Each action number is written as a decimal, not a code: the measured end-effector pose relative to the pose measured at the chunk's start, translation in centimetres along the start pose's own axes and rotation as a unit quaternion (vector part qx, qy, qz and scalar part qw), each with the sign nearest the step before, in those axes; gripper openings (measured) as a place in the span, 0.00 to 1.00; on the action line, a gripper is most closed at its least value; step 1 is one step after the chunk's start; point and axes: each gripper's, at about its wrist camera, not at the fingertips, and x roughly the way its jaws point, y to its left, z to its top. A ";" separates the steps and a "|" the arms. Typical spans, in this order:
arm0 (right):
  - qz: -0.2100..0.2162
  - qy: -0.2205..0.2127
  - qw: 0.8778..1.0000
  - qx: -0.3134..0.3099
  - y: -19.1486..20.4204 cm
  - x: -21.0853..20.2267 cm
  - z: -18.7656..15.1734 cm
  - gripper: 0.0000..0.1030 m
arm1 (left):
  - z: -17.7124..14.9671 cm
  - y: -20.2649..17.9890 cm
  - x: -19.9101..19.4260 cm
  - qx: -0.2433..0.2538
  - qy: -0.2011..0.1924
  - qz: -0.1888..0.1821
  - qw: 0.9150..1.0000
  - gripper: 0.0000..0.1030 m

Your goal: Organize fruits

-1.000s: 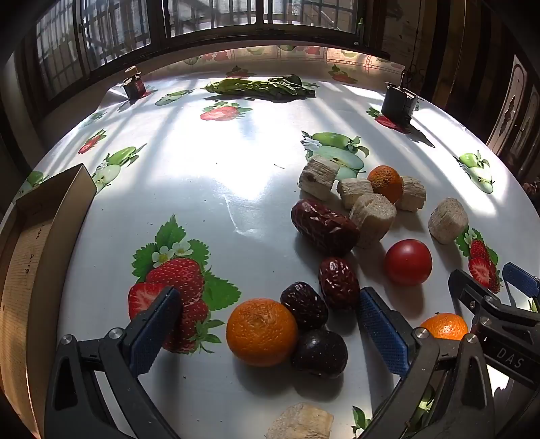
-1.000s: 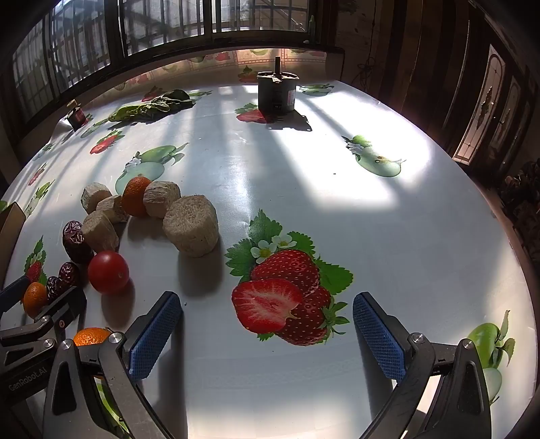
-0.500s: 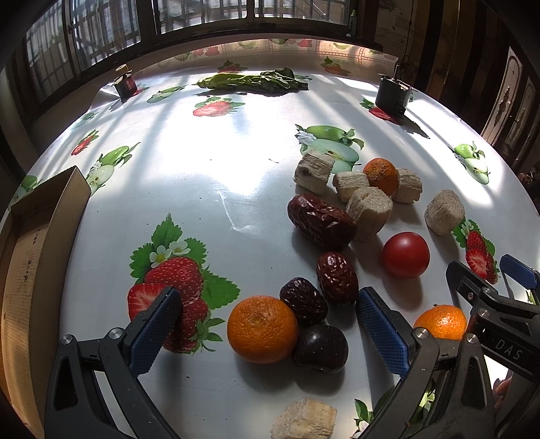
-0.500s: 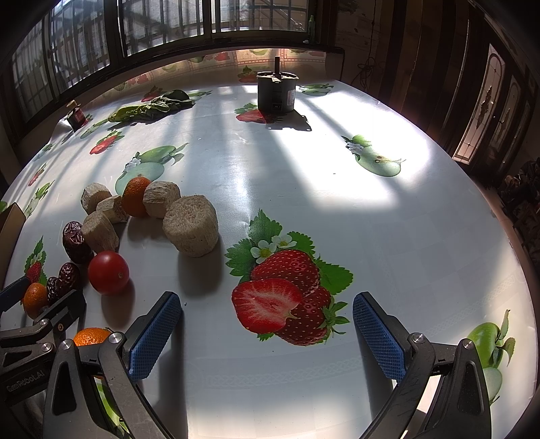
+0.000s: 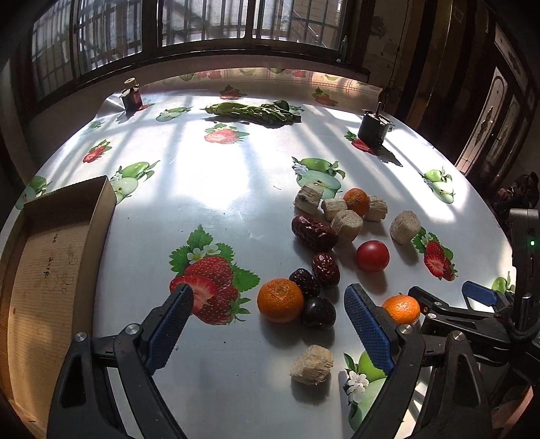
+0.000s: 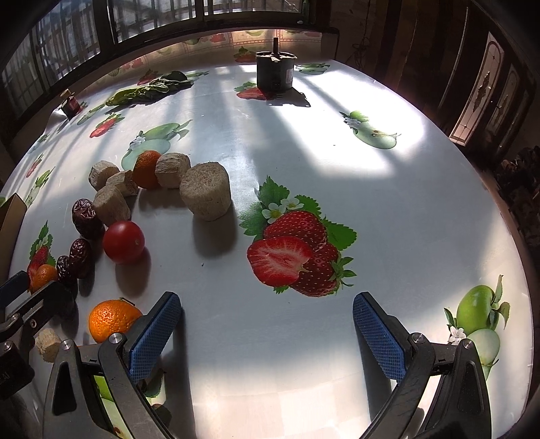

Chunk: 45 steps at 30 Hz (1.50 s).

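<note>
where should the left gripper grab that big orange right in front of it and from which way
Grip the big orange across its round middle, coming straight down from above with the left gripper, jaws open. A dark plum and a date press against its right side, so a level approach is crowded.

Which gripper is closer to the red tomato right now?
Hard to call, roughly equal. The left gripper is open short of the tomato, which lies ahead and right. The right gripper is open too, the tomato ahead and left.

A home dining room, by the look of it: a round bench under a fruit-printed oilcloth, barred windows along its far edge, dark carved wooden doors past its right edge.
</note>
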 end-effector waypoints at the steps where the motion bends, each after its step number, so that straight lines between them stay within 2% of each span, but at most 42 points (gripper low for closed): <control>1: 0.010 0.002 1.000 0.010 -0.2 -0.3 -0.2 0.99 | 0.0 0.4 -1.3 -0.001 -0.019 0.007 1.000 0.88; 4: 0.072 -0.008 0.996 0.057 -0.8 -2.2 -0.9 0.99 | -0.2 1.5 -4.4 -0.010 -0.065 0.022 0.998 0.88; 7: 0.097 -0.079 0.990 0.071 0.0 -6.1 -2.1 0.99 | -0.2 2.3 -6.4 -0.006 -0.091 0.037 0.995 0.88; 10: 0.077 -0.195 0.976 0.062 1.5 -11.4 -4.1 0.99 | -0.3 3.0 -7.9 -0.008 -0.113 0.052 0.992 0.88; 12: 0.052 -0.264 0.962 0.054 2.5 -14.3 -5.1 1.00 | -0.3 3.5 -8.7 -0.014 -0.123 0.054 0.991 0.88; 14: 0.034 -0.302 0.952 0.043 3.4 -15.9 -5.5 1.00 | -0.5 4.0 -9.1 -0.018 -0.126 0.055 0.990 0.88; 15: 0.024 -0.307 0.951 0.037 3.8 -16.3 -5.4 1.00 | -0.6 4.3 -9.3 -0.021 -0.127 0.052 0.990 0.88; 19: 0.024 -0.283 0.958 0.033 4.0 -16.0 -4.8 1.00 | -1.3 5.3 -9.8 -0.031 -0.131 0.044 0.990 0.88; 23: 0.024 -0.256 0.966 0.034 4.0 -15.0 -5.6 1.00 | -1.7 6.3 -11.0 -0.042 -0.149 0.041 0.987 0.88; 27: 0.008 -0.291 0.955 0.056 2.8 -16.8 -6.4 1.00 | -1.7 8.5 -14.2 -0.070 -0.214 0.053 0.973 0.89; 29: 0.014 -0.308 0.949 0.067 1.9 -17.5 -6.6 1.00 | -1.7 9.5 -15.4 -0.077 -0.245 0.057 0.965 0.97; 30: 0.025 -0.302 0.950 0.069 1.5 -17.3 -6.4 1.00 | -1.5 10.0 -15.5 -0.078 -0.251 0.049 0.963 0.97; 32: 0.053 -0.255 0.963 0.067 1.1 -15.7 -5.6 1.00 | -1.3 10.7 -15.0 -0.086 -0.239 0.043 0.966 0.97; 35: 0.079 -0.171 0.981 0.043 2.0 -12.4 -5.0 1.00 | -0.9 10.8 -12.7 -0.085 -0.194 0.030 0.977 0.97; 37: 0.084 -0.147 0.985 0.025 2.9 -10.9 -5.2 0.97 | -0.9 10.3 -11.0 -0.083 -0.164 0.011 0.983 0.97; 40: 0.101 -0.114 0.988 -0.001 4.1 -9.1 -5.3 0.83 | -1.1 9.1 -8.5 -0.070 -0.121 -0.037 0.990 0.97; 42: 0.113 -0.094 0.989 -0.010 4.4 -8.0 -5.1 0.71 | -1.5 7.9 -7.1 -0.054 -0.099 -0.056 0.992 0.92; 43: 0.119 -0.085 0.989 -0.012 4.4 -7.6 -5.1 0.64 | -1.6 7.3 -6.6 -0.043 -0.090 -0.060 0.993 0.84; 44: 0.125 -0.076 0.989 -0.014 4.3 -7.1 -4.9 0.61 | -1.8 6.7 -6.0 -0.031 -0.080 -0.064 0.994 0.76; 45: 0.129 -0.070 0.989 -0.013 4.2 -6.8 -4.8 0.60 | -2.0 6.1 -5.5 -0.020 -0.069 -0.069 0.995 0.72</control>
